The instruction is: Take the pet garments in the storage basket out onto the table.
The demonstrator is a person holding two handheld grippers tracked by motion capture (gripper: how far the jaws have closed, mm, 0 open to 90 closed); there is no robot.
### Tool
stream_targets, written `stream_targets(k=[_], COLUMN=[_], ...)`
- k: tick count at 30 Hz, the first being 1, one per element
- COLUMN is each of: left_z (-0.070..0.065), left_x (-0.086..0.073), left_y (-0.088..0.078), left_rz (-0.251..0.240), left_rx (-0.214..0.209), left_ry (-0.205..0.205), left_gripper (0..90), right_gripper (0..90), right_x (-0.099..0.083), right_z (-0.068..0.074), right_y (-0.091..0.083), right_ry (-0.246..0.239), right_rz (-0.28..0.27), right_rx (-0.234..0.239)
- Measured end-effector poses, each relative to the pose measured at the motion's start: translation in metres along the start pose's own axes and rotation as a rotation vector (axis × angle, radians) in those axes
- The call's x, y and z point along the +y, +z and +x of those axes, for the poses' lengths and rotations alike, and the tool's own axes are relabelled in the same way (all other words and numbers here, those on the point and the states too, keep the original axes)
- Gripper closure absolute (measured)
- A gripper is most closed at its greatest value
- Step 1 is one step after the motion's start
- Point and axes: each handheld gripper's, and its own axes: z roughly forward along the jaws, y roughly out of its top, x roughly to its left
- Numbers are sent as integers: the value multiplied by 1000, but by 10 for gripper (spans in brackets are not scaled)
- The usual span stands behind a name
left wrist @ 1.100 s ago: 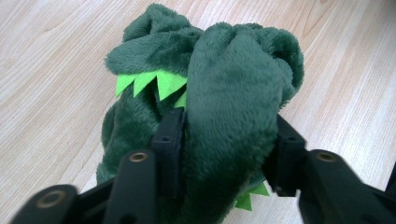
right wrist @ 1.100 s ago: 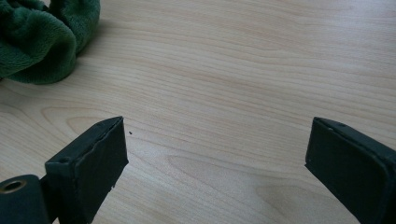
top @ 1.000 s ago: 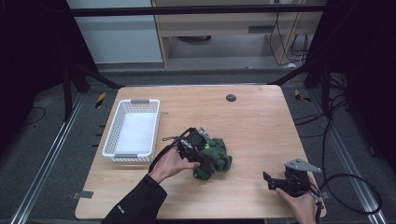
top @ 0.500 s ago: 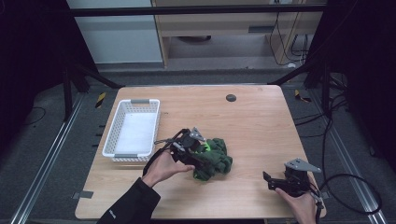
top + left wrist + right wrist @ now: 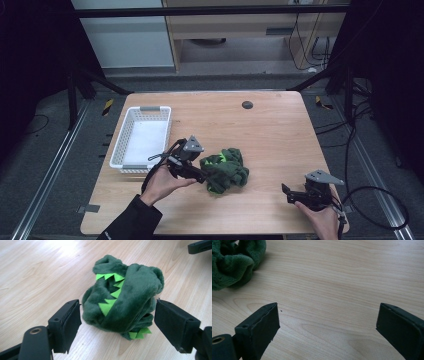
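Note:
A dark green plush toy (image 5: pixel 225 169) with bright green spikes lies bunched on the wooden table (image 5: pixel 270 135) near its middle. My left gripper (image 5: pixel 202 175) is at the toy's left side and points at it. In the left gripper view the toy (image 5: pixel 125 302) sits between the jaws, which have just been opening; there is a gap at the left pad (image 5: pixel 72 320), so my left gripper (image 5: pixel 117 325) is open. My right gripper (image 5: pixel 286 192) rests near the table's front right, open over bare wood (image 5: pixel 327 327). The toy's edge (image 5: pixel 234 262) is at that view's upper left.
A white plastic basket (image 5: pixel 120 145) stands on the left part of the table, just behind my left hand. A small black round disc (image 5: pixel 247 104) sits in the tabletop near the far edge. Cables trail off the right side of the table.
My left gripper's jaws have opened off the plush toy and the hand has drawn back to the left. The toy stays on the table. The right gripper has not moved.

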Motion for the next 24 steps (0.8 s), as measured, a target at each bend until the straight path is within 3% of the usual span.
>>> stream_targets(k=[2,10,14,24], left_z=[2,6,10,11], left_x=[-7,-31,-50,-88], left_y=[-6,-14,-20,-23], left_rz=[-23,-58,-72,-101], left_rx=[26,63,91,112], left_ry=[-7,-48,-82,-149], left_gripper=[204,203,206,213], right_gripper=[46,45,45,42], right_x=[0,0,0,0], right_z=[0,0,0,1], right_y=[0,0,0,0], right_ry=[5,3,0,-2], right_rz=[2,1,-1,2], right_rx=[1,1,-1,2])
